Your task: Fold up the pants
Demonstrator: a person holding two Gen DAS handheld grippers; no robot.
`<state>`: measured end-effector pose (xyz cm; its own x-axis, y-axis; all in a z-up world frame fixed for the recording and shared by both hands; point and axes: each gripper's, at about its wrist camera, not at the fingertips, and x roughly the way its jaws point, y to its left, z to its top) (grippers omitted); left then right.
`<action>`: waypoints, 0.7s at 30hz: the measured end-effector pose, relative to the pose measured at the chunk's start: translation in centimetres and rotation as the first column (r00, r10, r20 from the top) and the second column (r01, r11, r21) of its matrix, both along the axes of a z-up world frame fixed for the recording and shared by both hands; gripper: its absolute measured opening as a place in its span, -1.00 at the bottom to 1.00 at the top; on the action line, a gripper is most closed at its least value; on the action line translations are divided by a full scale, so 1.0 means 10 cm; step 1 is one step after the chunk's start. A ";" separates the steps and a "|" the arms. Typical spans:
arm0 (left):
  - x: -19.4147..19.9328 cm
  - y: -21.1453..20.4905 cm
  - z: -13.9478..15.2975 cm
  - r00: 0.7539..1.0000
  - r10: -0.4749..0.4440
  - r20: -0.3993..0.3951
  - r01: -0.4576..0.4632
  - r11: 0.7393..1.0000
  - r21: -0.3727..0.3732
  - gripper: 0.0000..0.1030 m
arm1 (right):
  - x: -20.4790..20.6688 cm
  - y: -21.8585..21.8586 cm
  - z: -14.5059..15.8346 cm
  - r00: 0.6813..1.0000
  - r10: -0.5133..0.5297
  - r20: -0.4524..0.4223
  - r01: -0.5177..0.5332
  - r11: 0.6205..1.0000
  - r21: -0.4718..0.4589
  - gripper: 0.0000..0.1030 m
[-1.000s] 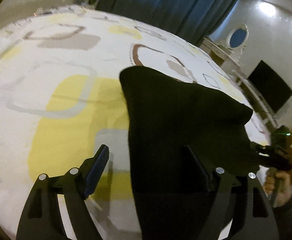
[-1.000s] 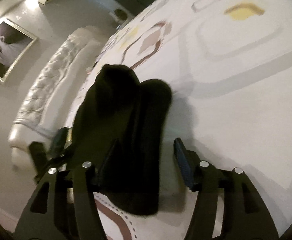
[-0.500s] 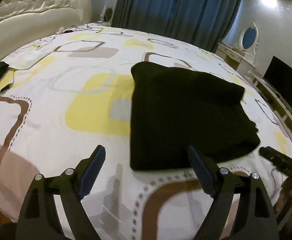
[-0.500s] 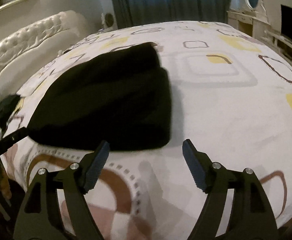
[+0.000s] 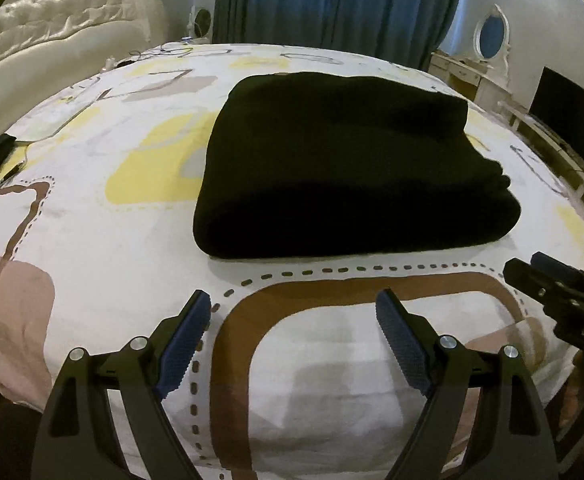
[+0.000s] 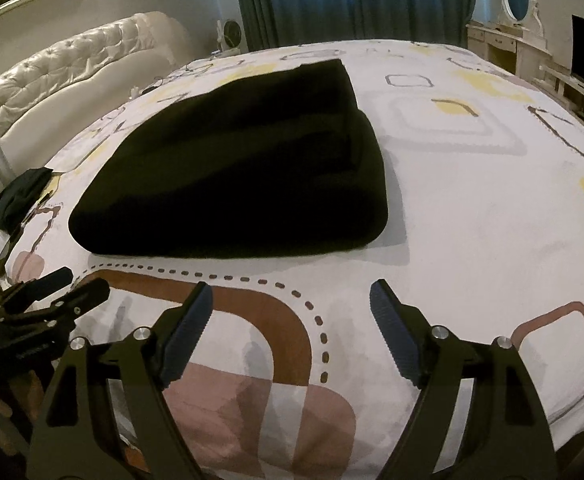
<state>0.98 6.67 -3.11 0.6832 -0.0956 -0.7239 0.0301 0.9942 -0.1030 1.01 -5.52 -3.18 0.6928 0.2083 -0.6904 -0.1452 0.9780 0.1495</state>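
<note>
pants: black knit pants (image 5: 344,168), folded into a thick squarish stack, lying flat on the white bedspread with yellow, brown and pink rounded-square print (image 5: 91,264), near its front edge; nothing touches them
left gripper (image 5: 294,334): black frame, blue ribbed pads, jaws spread wide, nothing between them, hanging over the brown printed loop just short of the stack; the jaws have just been opening
right gripper (image 6: 291,322): same build, wide apart and empty, also short of the stack; jaws have just been opening too
progress: looks like the fold is done, or one tidy-up pass left
risk 1: top layer sits offset on the right side (image 6: 356,120), stepped edge; any nudge from a pad could slide it and open the fold
risk 2: soft bedspread gives under pressure; pressing down to flatten may tilt the stack
risk 3: grippers sit close side by side (image 5: 560,300); crossing paths could mean a collision
other: small dark cloth item (image 6: 19,196) at the left bed edge, well apart, no concern
</note>
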 end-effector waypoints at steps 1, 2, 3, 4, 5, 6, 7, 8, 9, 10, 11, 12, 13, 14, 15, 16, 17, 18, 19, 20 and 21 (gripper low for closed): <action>-0.01 -0.01 -0.02 1.000 0.002 0.001 -0.002 1.000 0.001 0.62 | 0.00 -0.02 -0.01 1.000 0.000 -0.001 0.000 1.000 0.001 0.57; 0.00 -0.01 -0.03 1.000 0.001 0.002 -0.001 1.000 -0.002 0.62 | 0.00 -0.02 -0.01 1.000 0.000 -0.001 0.000 1.000 0.003 0.57; -0.01 -0.02 -0.04 1.000 0.000 0.003 0.000 1.000 -0.004 0.62 | 0.00 -0.02 -0.01 1.000 0.002 -0.002 -0.002 1.000 0.004 0.57; -0.01 -0.02 -0.04 1.000 -0.001 0.004 0.001 1.000 -0.005 0.62 | 0.01 -0.02 -0.01 1.000 0.004 -0.001 -0.004 1.000 0.005 0.57; -0.04 -0.03 -0.04 1.000 0.005 0.009 -0.005 1.000 0.000 0.62 | 0.01 -0.02 -0.01 1.000 0.006 0.000 -0.006 1.000 0.004 0.57; -0.04 -0.02 -0.03 1.000 0.014 0.016 -0.014 1.000 0.007 0.62 | 0.01 -0.01 -0.01 1.000 0.009 0.001 -0.009 1.000 0.004 0.57; -0.04 -0.01 -0.01 0.999 0.033 0.029 -0.033 0.999 0.017 0.62 | 0.02 -0.01 -0.01 1.000 0.012 0.000 -0.012 1.000 0.004 0.57; -0.05 0.00 0.00 0.998 0.044 0.040 -0.045 0.999 0.015 0.63 | 0.02 0.00 -0.01 1.000 0.016 -0.002 -0.016 1.000 0.004 0.57; -0.06 0.00 0.01 0.998 0.048 0.046 -0.048 0.999 0.010 0.67 | 0.02 0.00 -0.02 1.000 0.018 -0.003 -0.018 1.000 0.004 0.57; -0.06 0.01 0.02 0.997 0.051 0.052 -0.052 0.999 0.005 0.67 | 0.02 0.00 -0.02 1.000 0.021 -0.004 -0.021 1.000 0.005 0.57; -0.05 0.02 0.04 0.997 0.055 0.058 -0.055 0.998 0.004 0.67 | 0.03 0.01 -0.02 1.000 0.023 -0.006 -0.023 1.000 0.006 0.57; -0.05 0.03 0.05 0.996 0.056 0.063 -0.057 0.998 0.007 0.67 | 0.03 0.02 -0.03 1.000 0.027 -0.007 -0.027 1.000 0.007 0.57; -0.04 0.03 0.07 0.996 0.059 0.067 -0.061 0.998 0.015 0.67 | 0.03 0.03 -0.02 0.999 0.031 -0.008 -0.031 0.999 0.008 0.57; -0.03 0.03 0.07 0.996 0.063 0.069 -0.065 0.998 0.022 0.67 | 0.02 0.03 -0.02 0.999 0.032 -0.007 -0.032 0.999 0.007 0.57; -0.03 0.03 0.08 0.995 0.066 0.071 -0.068 0.997 0.026 0.67 | 0.02 0.03 -0.02 0.999 0.034 -0.005 -0.034 0.999 0.007 0.57; -0.03 0.03 0.09 0.995 0.067 0.074 -0.069 0.997 0.027 0.67 | 0.02 0.04 -0.01 0.999 0.034 -0.005 -0.034 0.999 0.006 0.57; -0.03 0.02 0.10 0.995 0.068 0.078 -0.070 0.997 0.026 0.67 | 0.01 0.04 -0.01 0.999 0.035 -0.005 -0.035 0.999 0.006 0.57; -0.03 0.02 0.11 0.994 0.069 0.082 -0.071 0.997 0.027 0.67 | 0.02 0.03 0.00 0.999 0.035 -0.003 -0.035 0.999 0.006 0.57; -0.03 0.01 0.12 0.994 0.068 0.086 -0.071 0.997 0.030 0.67 | 0.01 0.04 0.00 0.999 0.035 -0.001 -0.035 0.999 0.008 0.57; -0.04 -0.01 0.14 0.993 0.068 0.093 -0.072 0.997 0.042 0.67 | 0.01 0.04 0.00 0.999 0.036 0.000 -0.036 0.999 0.008 0.57; -0.05 -0.03 0.14 0.993 0.068 0.098 -0.073 0.996 0.058 0.67 | 0.01 0.04 0.00 0.999 0.037 0.000 -0.037 0.999 0.008 0.57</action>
<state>0.52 6.39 -1.66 0.7532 -0.0021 -0.6578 -0.0336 0.9986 -0.0417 1.09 -5.15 -3.15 0.6847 0.2394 -0.6884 -0.1811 0.9708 0.1574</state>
